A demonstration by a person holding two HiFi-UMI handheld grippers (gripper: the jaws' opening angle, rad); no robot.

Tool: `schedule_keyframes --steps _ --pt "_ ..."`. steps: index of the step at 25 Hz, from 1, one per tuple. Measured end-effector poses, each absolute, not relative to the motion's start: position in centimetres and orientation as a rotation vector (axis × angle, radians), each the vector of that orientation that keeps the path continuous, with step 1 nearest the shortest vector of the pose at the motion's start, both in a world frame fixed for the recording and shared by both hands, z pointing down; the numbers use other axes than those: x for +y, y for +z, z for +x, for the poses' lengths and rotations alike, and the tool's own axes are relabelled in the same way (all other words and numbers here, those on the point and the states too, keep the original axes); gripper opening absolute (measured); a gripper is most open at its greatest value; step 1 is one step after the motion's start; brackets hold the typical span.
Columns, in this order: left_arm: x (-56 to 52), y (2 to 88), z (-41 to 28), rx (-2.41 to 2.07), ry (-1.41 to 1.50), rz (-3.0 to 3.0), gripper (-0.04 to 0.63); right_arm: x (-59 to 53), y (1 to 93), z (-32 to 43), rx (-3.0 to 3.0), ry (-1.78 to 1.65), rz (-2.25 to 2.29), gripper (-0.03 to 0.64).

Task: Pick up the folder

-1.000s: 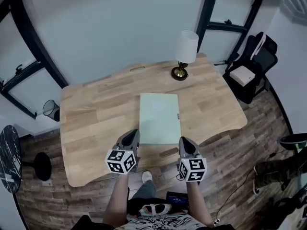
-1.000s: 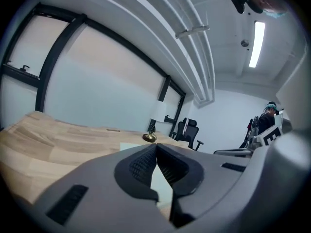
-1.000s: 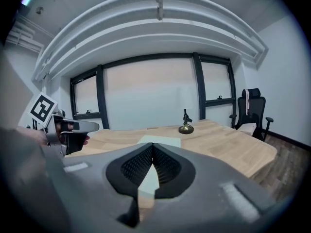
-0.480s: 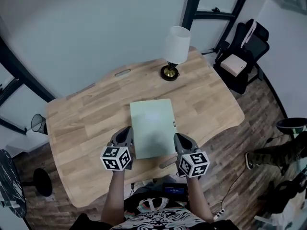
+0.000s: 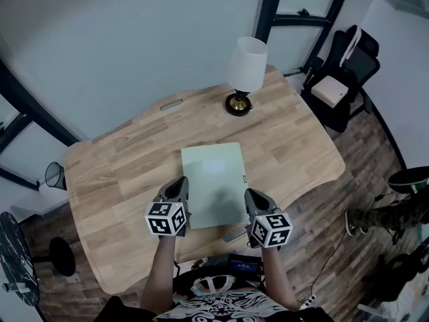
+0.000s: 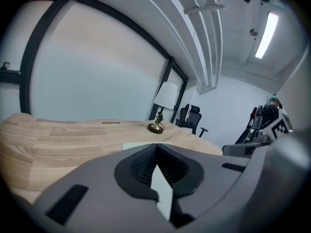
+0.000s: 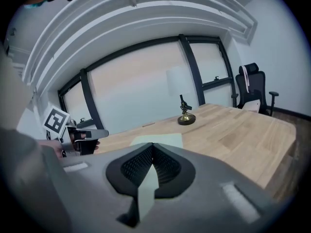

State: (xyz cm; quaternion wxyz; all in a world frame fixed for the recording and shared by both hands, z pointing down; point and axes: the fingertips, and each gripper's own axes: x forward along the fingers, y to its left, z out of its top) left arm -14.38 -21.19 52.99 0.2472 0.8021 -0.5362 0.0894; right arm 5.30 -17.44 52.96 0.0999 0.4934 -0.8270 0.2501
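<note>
Folder: the pale green folder (image 5: 213, 185) lies flat on the table (image 5: 114, 173), near my edge, within reach of both hands.
Left gripper (image 5: 179, 182): jaws pressed together, empty, just beside the folder's left edge.
Right gripper (image 5: 253, 194): jaws together, empty, by the folder's right edge.
Why: I flank it, probably for a two-sided lift.

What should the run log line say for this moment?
stage: pre-grasp | folder: flat on table, not lifted | left gripper: shut, empty, beside folder's left edge | right gripper: shut, empty, beside its right edge
</note>
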Motion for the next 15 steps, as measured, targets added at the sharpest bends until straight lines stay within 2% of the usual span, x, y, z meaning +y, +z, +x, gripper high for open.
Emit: schedule_keyframes --steps 10,15 --pt "-21.1 57.0 -14.7 -1.458 0.288 2.095 0.006 -19.3 55.6 6.5 -2.398 0.802 1.464 0.005" --pt "-21.4 59.2 -15.7 -1.463 0.312 2.051 0.008 -21.1 58.0 7.0 -2.343 0.811 1.438 0.029"
